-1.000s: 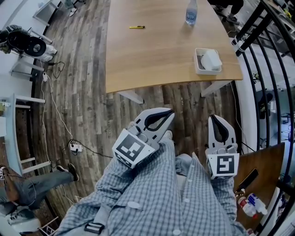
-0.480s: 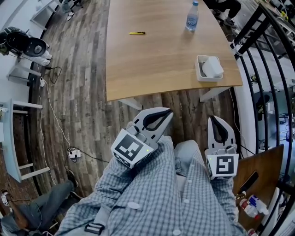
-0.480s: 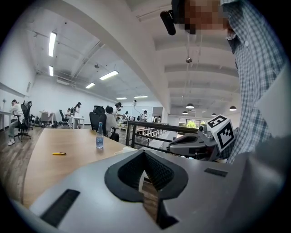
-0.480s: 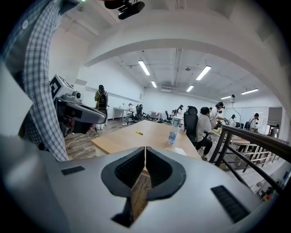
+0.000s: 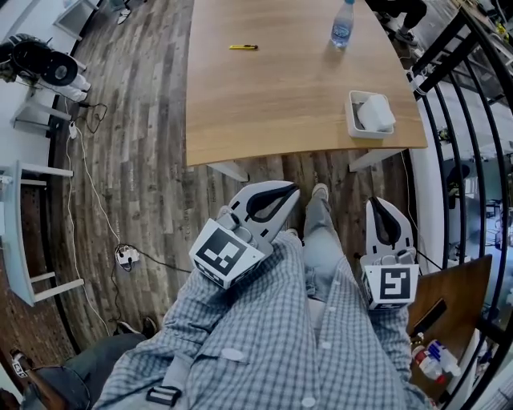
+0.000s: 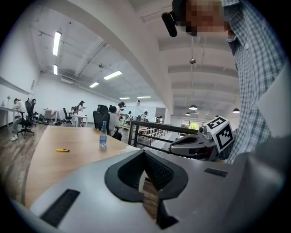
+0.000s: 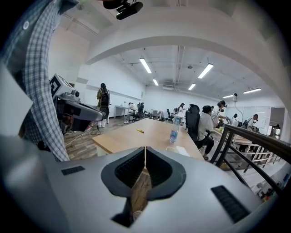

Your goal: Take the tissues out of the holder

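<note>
The tissue holder is a white tray with a white stack of tissues in it, near the right front corner of the wooden table. It shows small and low in the left gripper view and in the right gripper view. My left gripper and right gripper hang in front of my body over the floor, well short of the table. Both are shut and hold nothing, jaws meeting in the left gripper view and the right gripper view.
A water bottle and a yellow pen lie farther back on the table. A black railing runs along the right. Cables and a power strip lie on the floor at left. Another person's legs are at lower left.
My leg and shoe have stepped forward between the grippers, toward the table. The other person at lower left has shifted. Both grippers stay shut.
</note>
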`<state>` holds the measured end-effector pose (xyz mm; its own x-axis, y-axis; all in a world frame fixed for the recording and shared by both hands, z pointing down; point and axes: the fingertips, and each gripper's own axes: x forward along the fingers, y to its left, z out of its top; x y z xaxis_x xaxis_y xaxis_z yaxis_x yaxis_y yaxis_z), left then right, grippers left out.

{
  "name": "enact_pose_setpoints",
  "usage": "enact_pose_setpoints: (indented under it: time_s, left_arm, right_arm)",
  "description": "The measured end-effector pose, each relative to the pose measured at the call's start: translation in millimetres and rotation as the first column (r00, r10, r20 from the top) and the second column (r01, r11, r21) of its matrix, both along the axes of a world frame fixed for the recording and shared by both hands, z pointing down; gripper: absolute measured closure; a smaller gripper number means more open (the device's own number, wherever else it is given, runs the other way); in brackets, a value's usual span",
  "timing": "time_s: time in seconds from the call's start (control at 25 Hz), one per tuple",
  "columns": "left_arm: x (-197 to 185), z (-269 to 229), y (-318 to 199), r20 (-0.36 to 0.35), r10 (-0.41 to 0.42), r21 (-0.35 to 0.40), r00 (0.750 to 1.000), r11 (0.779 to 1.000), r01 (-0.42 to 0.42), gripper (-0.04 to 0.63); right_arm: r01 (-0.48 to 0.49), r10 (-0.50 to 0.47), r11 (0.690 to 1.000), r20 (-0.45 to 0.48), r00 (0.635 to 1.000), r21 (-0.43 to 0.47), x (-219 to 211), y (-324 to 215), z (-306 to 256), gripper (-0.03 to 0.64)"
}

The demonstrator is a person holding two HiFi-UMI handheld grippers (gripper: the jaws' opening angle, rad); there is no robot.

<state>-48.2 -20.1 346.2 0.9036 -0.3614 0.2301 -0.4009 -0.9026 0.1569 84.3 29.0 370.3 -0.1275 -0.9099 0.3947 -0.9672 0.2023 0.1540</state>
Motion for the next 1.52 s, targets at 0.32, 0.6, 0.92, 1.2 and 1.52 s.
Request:
enact_pose_setpoints:
  time_s: [0.32, 0.6, 0.92, 1.2, 1.52]
  left_arm:
    - [-9, -1, -21, 0.008, -0.072, 0.004, 0.997, 0.997, 0.072, 0.595]
    - [3, 0, -45, 0.012, -0.076, 0.004, 0.997, 0.997, 0.076, 0.595]
    - [16, -2, -74, 0.008, -0.092, 0.001, 0.996, 0.996, 0.092, 0.595]
    - [28, -5, -99, 0.011, -0.105, -0.001, 0.994, 0.995, 0.105, 0.595]
    - [52, -2, -127, 0.014, -0.100, -0.004, 0.995, 0.995, 0.100, 0.595]
  right_arm:
    - [0.050, -0.050, 0.999, 0.011, 0.999, 0.008, 0, -34, 5, 0.600]
    - [0.056, -0.056, 0.998, 0.007, 0.998, -0.005, 13, -59, 7, 0.600]
    - [0.036, -0.036, 0.999, -0.002, 0.999, 0.002, 33, -93, 3, 0.598]
    - [0.042, -0.042, 0.999, -0.021, 0.999, -0.013, 49, -119, 5, 0.598]
    - [0.040, -0.042, 0.998, -0.024, 0.999, -0.044, 73, -146, 13, 0.598]
